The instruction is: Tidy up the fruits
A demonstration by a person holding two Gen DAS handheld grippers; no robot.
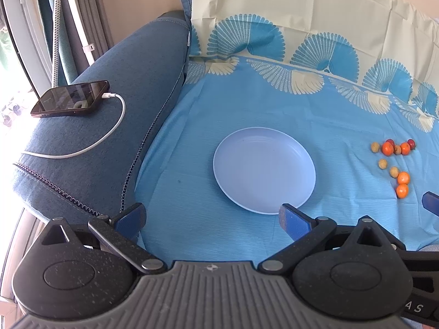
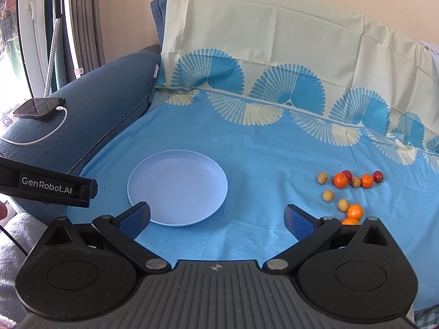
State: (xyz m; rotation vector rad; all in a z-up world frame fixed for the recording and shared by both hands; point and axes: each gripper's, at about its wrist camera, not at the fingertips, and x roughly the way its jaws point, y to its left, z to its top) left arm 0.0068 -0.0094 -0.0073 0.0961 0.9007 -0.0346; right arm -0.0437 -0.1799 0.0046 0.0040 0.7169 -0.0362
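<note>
Both the left gripper (image 1: 212, 218) and right gripper (image 2: 216, 218) are held with jaws spread wide and nothing between the ribbed blue pads (image 2: 135, 219). Just ahead, a round, smooth, pale-blue plate (image 2: 214, 170) is seen bare on a woven blue cloth (image 2: 260, 150) patterned with fan shapes. Small round fruits (image 2: 348, 189), orange, tan and red, are scattered well right of the plate. A glossy phone (image 1: 70, 98) rests on the upholstered armrest (image 1: 123, 63).

Right hand-held gripper (image 2: 216, 219) open above cloth (image 2: 247, 150); plate (image 2: 177, 186) empty; fruits (image 2: 348, 189) right.
</note>
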